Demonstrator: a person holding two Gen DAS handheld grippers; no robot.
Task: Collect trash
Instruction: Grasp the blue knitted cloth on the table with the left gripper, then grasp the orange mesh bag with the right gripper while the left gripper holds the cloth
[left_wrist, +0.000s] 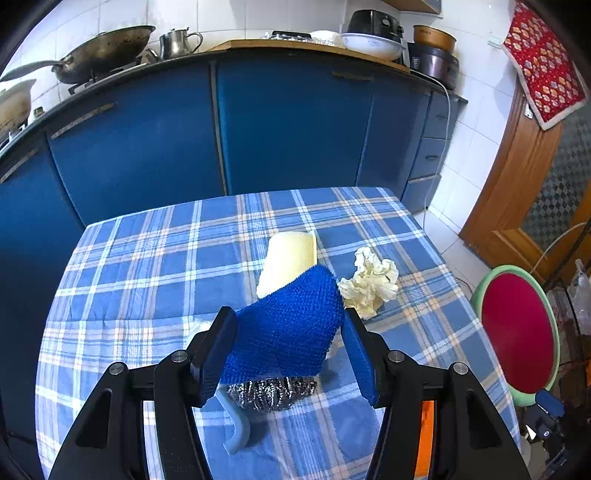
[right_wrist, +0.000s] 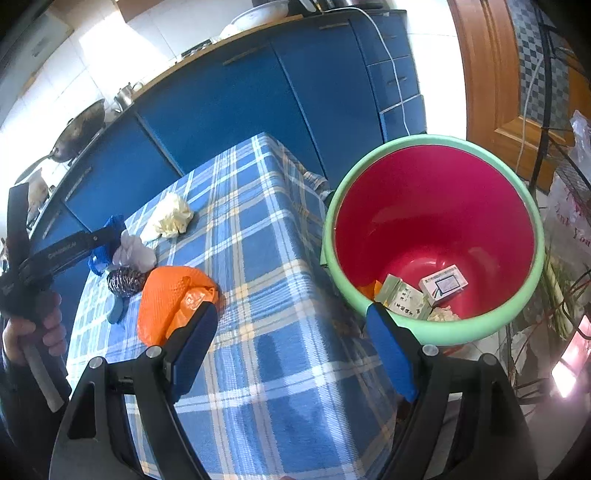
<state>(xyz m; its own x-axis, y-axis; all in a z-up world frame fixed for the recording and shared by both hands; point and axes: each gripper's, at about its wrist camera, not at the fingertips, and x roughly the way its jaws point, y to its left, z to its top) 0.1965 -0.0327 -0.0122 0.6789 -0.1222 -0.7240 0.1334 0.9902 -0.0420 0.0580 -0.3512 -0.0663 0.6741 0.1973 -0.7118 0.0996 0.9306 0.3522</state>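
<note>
Cabinets (left_wrist: 288, 122) with blue doors fill the background below a kitchen worktop carrying a wok (left_wrist: 107, 51) and a metal kettle (left_wrist: 179, 40).

Counter (left_wrist: 147, 266), covered with a blue plaid cloth, stands in front of the cabinets and bears the loose items.

Bin (right_wrist: 436, 236), green outside and red inside, stands on the floor just beside the counter's corner. It holds two small cartons (right_wrist: 441, 284) and some scraps at its bottom.

Left gripper (left_wrist: 291, 343) points down at the counter. Its jaws stand about half open. A blue knitted cloth (left_wrist: 291, 325) lies between them; the left pad appears to touch the cloth, the right pad stands clear of it, and a firm grip cannot be confirmed. In the right wrist view a hand (right_wrist: 35, 332) holds this gripper by its handle.

Right gripper (right_wrist: 291, 332) hovers over the counter's near corner, close to the bin. Its jaws are wide apart with nothing between them.

Orange plastic bag (right_wrist: 166, 295) lies on the counter, beside the right gripper's left finger.

Pale yellow sponge (left_wrist: 290, 258) lies just beyond the blue cloth.

Crumpled paper (left_wrist: 369, 284) lies on the counter, to the right of the sponge and near the blue cloth.

Steel scourer (left_wrist: 273, 393) sits directly under the blue cloth.
</note>
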